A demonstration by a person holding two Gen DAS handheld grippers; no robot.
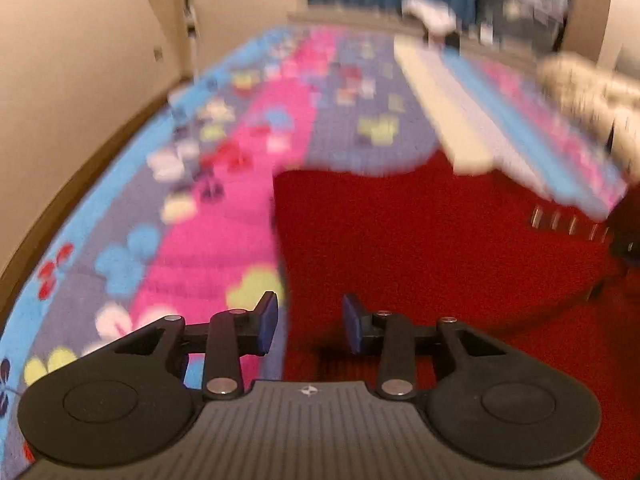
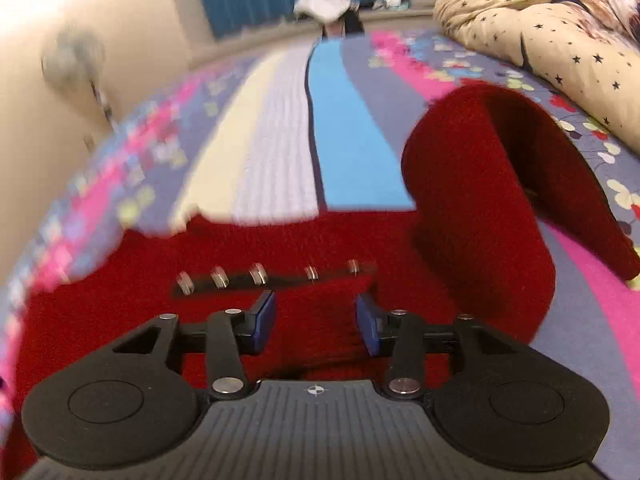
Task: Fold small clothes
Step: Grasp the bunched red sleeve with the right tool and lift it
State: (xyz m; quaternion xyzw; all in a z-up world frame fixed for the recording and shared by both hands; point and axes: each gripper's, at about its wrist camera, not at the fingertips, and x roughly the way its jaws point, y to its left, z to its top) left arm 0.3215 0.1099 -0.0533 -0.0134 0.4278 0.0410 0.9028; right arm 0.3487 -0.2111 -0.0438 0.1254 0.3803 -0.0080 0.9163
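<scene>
Both tools are hanging partly open, holding nothing: the left tool [image 1: 310, 322] over the red sweater's [image 1: 440, 248] left edge, the right tool [image 2: 316, 322] nearer its buttons [image 2: 258, 274]

No readable text from either of my wrist cameras

I can find no words, brand names, labels or numbers anywhere in these two views. The only sign I see is a small white crosshair emblem, a circle cut by a cross, printed on the ribbed grey plastic housing [image 1: 310, 420] at the 6 o'clock edge of my left wrist view, and the same mark sits on the matching ribbed grey housing [image 2: 316, 420] at 6 o'clock in my right wrist view. It carries no letters. The cluttered shelving toward 1 o'clock in the left view is too blurred for me to read anything on it.
</scene>
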